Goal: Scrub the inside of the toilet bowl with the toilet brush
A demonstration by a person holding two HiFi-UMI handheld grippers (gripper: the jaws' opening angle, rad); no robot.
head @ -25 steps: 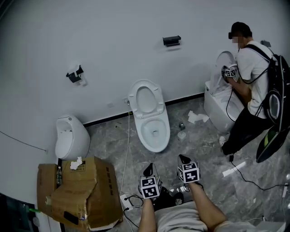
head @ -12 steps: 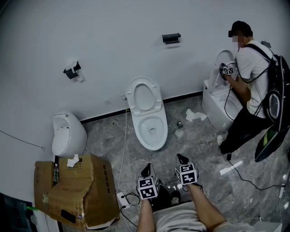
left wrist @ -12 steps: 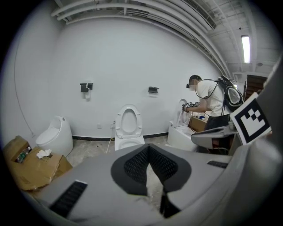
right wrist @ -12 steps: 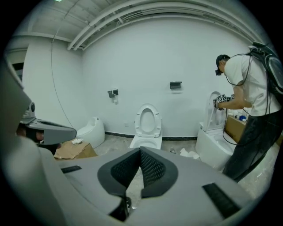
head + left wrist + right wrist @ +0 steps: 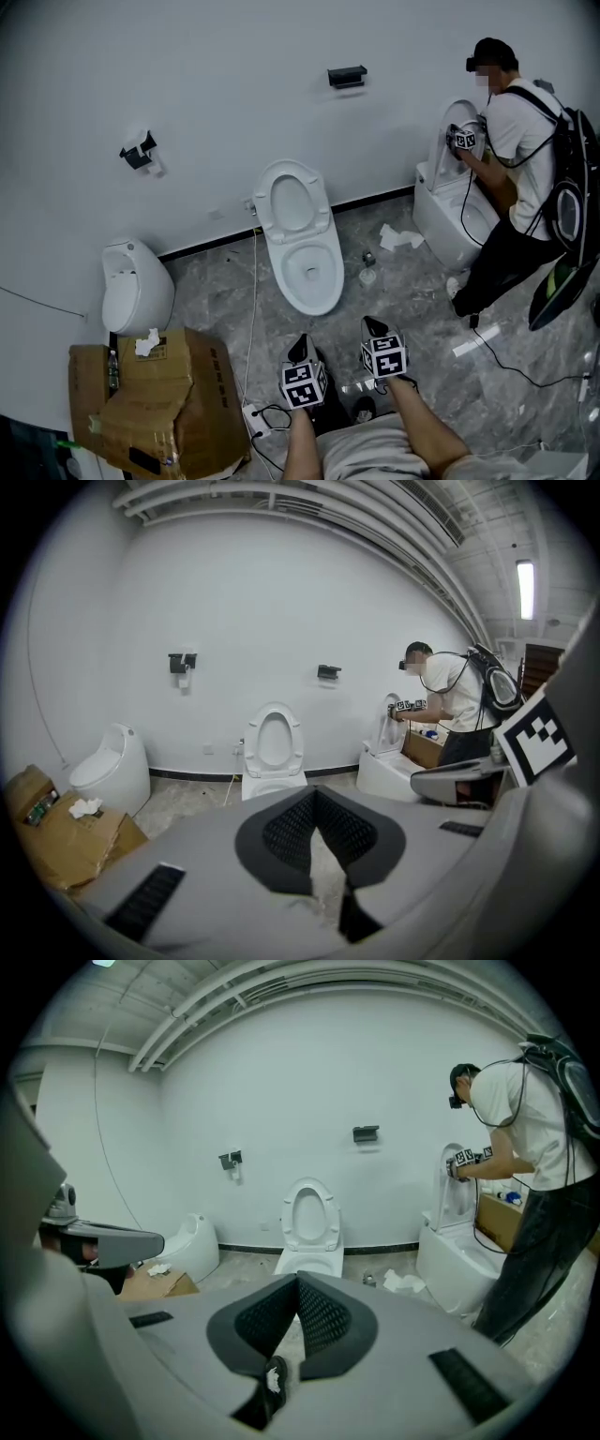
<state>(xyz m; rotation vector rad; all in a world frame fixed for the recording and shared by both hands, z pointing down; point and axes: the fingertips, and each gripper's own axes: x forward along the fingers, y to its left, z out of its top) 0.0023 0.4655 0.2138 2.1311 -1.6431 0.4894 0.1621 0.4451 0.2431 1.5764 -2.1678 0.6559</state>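
Left gripper (image 5: pixel 302 352), right gripper (image 5: pixel 375 330): jaws together, nothing held, both aimed at toilet bowl (image 5: pixel 311 270) by the wall, well apart, likely approach stance. Raised seat (image 5: pixel 284 199) leaves bowl accessible. Toilet brush not made out

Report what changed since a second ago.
The left gripper and right gripper edged slightly toward the open toilet, and the view shifted with them. Nothing was grasped or released; both stayed shut and empty, the toilet and cardboard box unmoved.
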